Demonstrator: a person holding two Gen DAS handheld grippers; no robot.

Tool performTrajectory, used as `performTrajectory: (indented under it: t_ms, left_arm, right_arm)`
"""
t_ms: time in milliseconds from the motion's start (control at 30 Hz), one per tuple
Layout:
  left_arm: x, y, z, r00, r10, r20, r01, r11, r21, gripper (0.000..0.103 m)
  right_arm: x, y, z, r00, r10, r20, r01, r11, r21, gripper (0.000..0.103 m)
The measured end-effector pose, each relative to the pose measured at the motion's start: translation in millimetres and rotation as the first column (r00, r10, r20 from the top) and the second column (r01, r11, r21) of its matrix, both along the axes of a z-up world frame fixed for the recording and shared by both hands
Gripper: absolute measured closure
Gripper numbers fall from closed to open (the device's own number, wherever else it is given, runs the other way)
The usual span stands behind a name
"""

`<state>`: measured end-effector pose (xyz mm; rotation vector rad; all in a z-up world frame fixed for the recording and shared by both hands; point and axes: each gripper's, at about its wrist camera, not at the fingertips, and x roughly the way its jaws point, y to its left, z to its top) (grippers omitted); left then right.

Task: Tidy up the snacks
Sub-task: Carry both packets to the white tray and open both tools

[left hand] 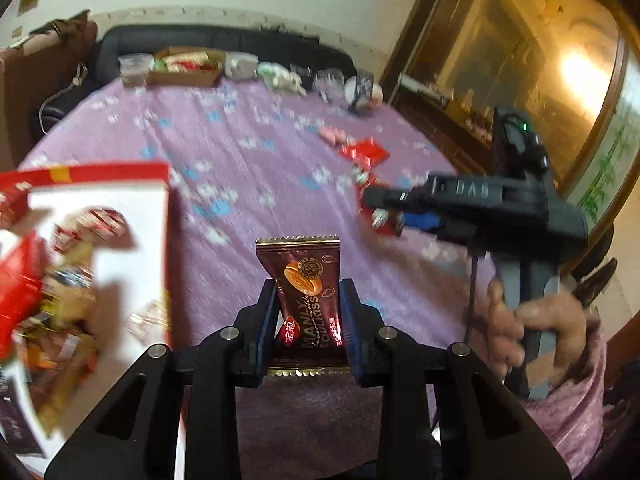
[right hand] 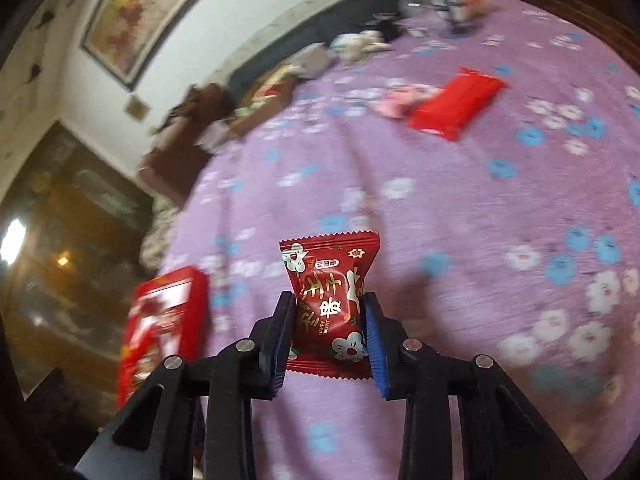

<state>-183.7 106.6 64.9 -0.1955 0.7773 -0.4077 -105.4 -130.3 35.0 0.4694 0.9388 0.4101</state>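
Left gripper (left hand: 308, 316) jaws clenched on a dark brown crinkly foil biscuit packet (left hand: 308, 300), pinched mid-body w/ sealed ends poking out ahead and behind. Right gripper (right hand: 329, 324) jaws clenched on a red foil candy packet w/ flower print (right hand: 332, 304), same way. Both probably light, soft, slick; squeeze the middle, not the seams. Red-and-white open snack box (left hand: 100, 216) sits left of left jaws, its rim close. Purple flowered tabletop (right hand: 460, 208) ahead is mostly open.
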Motion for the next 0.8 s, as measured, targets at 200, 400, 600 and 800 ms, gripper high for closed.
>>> performTrajectory:
  t_ms: [200,400,600,800]
  left_arm:
    - [-12.9,45.6,24.1,0.987,0.122,0.101,-0.127,0.991,0.041,0.075]
    - [-20.2,114.0,22.4,0.944,0.301,0.133,-0.314,0.946,0.086,0.075]
    - [-26.1,163.4,7.8,0.903,0.417,0.103,-0.427,0.899,0.098,0.075]
    - [-28.4,176.7,-2.3,0.88,0.469,0.073,-0.475,0.874,0.102,0.075]
  right_arm:
    - [-15.0,79.6,20.4,0.981,0.184,0.062,-0.187,0.982,0.039,0.069]
    - [-28.6,160.3,23.6,0.937,0.337,0.089,-0.342,0.939,0.039,0.069]
    - [-39.3,226.8,21.4,0.886,0.457,0.083,-0.458,0.889,-0.007,0.069]
    - [-47.2,257.8,25.2,0.856,0.51,0.089,-0.511,0.86,-0.015,0.066]
